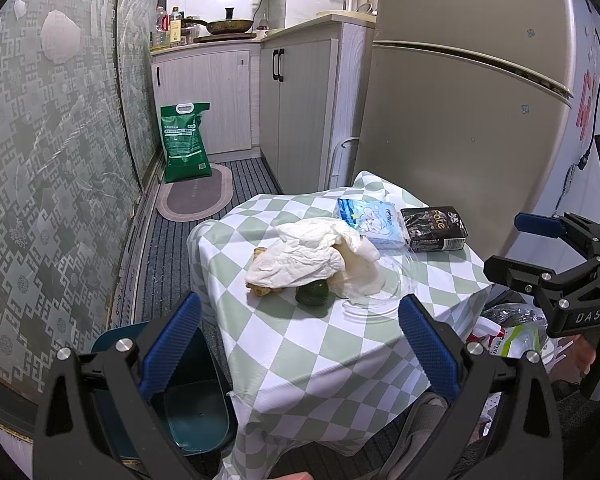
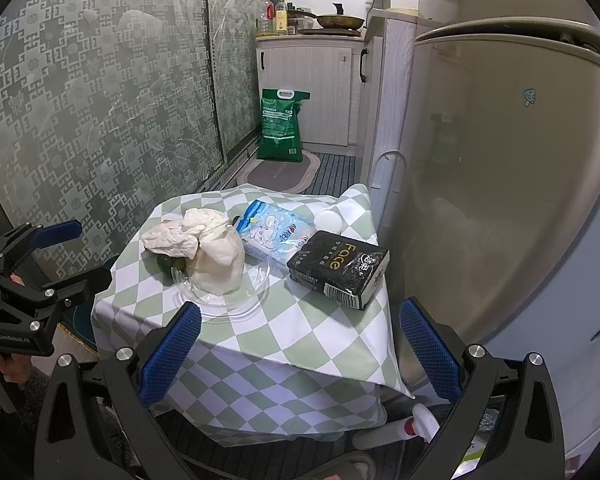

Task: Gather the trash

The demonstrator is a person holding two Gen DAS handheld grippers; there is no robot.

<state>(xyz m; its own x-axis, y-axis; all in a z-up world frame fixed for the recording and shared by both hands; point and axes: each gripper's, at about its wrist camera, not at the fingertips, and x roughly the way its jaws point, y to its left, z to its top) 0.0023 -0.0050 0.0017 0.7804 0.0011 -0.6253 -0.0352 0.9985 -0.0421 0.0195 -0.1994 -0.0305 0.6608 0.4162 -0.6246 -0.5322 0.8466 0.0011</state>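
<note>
The crumpled white paper (image 1: pixel 312 254) is heaped near the middle of the counter (image 1: pixel 300 344), partly on a clear plastic plate (image 2: pixel 224 300) & draped over a green round fruit (image 1: pixel 313 293) and a brownish scrap (image 1: pixel 260 290) at its left edge. The paper is judged v. light, soft and easy to squash, so it can prob. be pinched at a raised fold on top; the plate under it looks thin & slippery and may slide if the paper is dragged. The fruit is judged firm & likely to roll. Just behind, a blue-white soft pack (image 2: pixel 274 238) with a bear picture is seen; its writing is too small to read. Beside it lies a black pack (image 2: pixel 340 268) marked "Face". A green sack (image 1: pixel 186 142) stands far back on the floor; its label cannot be read. "DAS" is read on the right tongs (image 1: pixel 516 244), "GenRobot.AI" on the left tongs (image 2: pixel 80 248). Both tongs are held spread wide, nothing pinched, short of the counter. A teal bin (image 1: pixel 196 412) sits on the floor at the counter's left.
</note>
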